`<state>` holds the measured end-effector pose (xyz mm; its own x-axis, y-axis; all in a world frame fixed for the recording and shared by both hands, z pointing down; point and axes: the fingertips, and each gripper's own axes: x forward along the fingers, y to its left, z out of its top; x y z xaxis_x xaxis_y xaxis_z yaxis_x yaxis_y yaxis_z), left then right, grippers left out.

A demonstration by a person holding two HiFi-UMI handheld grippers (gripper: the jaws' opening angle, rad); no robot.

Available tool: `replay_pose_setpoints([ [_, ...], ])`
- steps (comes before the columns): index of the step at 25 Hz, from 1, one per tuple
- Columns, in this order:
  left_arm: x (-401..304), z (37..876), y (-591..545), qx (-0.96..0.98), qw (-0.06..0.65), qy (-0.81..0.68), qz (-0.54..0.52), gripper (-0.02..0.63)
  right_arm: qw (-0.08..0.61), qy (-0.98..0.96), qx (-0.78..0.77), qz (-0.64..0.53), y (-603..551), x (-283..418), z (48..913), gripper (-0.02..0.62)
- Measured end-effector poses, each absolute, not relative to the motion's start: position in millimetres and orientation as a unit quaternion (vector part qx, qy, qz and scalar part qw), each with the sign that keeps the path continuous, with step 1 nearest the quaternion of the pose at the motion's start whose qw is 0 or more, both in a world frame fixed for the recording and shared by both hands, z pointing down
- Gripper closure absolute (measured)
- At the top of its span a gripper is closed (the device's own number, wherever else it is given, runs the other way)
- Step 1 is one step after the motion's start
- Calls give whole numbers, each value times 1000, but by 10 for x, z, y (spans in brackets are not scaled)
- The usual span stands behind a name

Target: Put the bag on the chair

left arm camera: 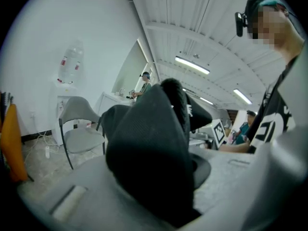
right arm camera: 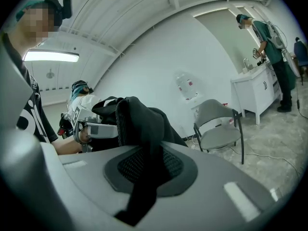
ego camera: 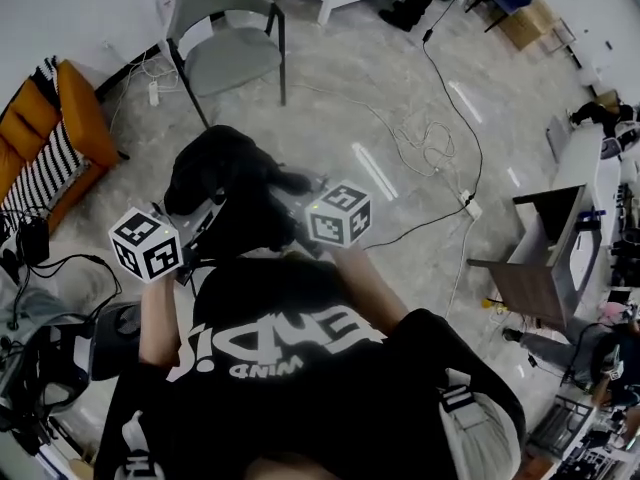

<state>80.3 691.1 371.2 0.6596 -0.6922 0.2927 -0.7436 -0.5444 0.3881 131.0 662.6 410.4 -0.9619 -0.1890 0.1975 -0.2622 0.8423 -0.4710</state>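
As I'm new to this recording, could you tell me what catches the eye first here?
A black bag hangs in mid-air in front of the person, pinched by the left gripper and the right gripper. Ahead of it stands an empty grey chair, with an orange sofa off to the left.

The bag [ego camera: 225, 183] is matt black cloth, coarsely woven. At twelve o'clock from it, the chair [ego camera: 232, 58] has a smooth grey plastic shell on dark metal legs. The floor [ego camera: 340, 58] is glossy.
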Motion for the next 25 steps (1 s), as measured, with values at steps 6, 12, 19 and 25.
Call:
replay_pose_setpoints([
  [6,1070,3659,6739,870,229,-434,44,535,71,-963,102,241,6420,1565,4042,554],
  [12,1209,3594,6512,864,224,-450,27,534,76,-969,86,221,6170,1696,3945,554],
  [19,1230,3719,6074,866,232,-441,36,535,77,-967,89,225,5757,1718,4065,554],
  [25,1111,3826,5482,869,245,-429,32,535,80,-963,97,237,5183,1609,4170,554],
])
